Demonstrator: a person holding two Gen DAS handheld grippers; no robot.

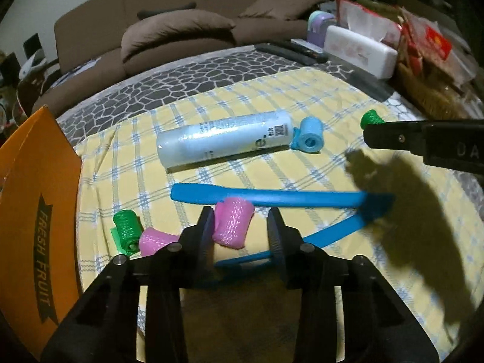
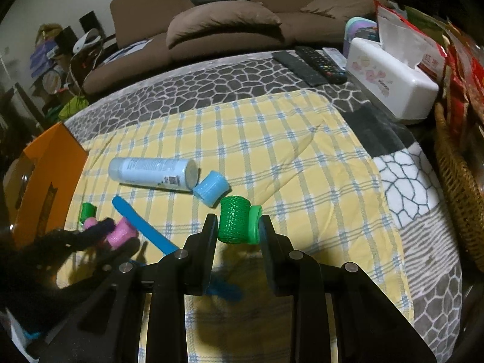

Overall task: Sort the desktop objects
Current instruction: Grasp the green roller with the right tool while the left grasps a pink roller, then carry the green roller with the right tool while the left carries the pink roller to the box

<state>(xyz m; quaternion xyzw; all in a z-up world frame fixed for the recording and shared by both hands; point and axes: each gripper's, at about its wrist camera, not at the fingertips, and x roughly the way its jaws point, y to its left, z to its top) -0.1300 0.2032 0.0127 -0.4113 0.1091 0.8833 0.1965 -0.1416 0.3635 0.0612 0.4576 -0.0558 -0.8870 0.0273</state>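
My left gripper (image 1: 240, 227) is open around a pink roll (image 1: 232, 226); the roll touches the left finger and a gap shows at the right one. A second pink roll (image 1: 155, 241) and a green roll (image 1: 127, 230) lie to its left. A blue hanger (image 1: 272, 198) lies behind. My right gripper (image 2: 239, 227) is shut on a green roll (image 2: 239, 224) and holds it above the yellow checked cloth (image 2: 272, 139). A white spray can (image 1: 225, 139) and a blue roll (image 1: 309, 139) lie further back.
An orange fruit box (image 1: 36, 227) stands at the left edge. A white tissue box (image 2: 390, 81), remote controls (image 2: 311, 63) and a wicker basket (image 2: 459, 175) sit at the right. A brown sofa (image 2: 227, 21) is behind the table.
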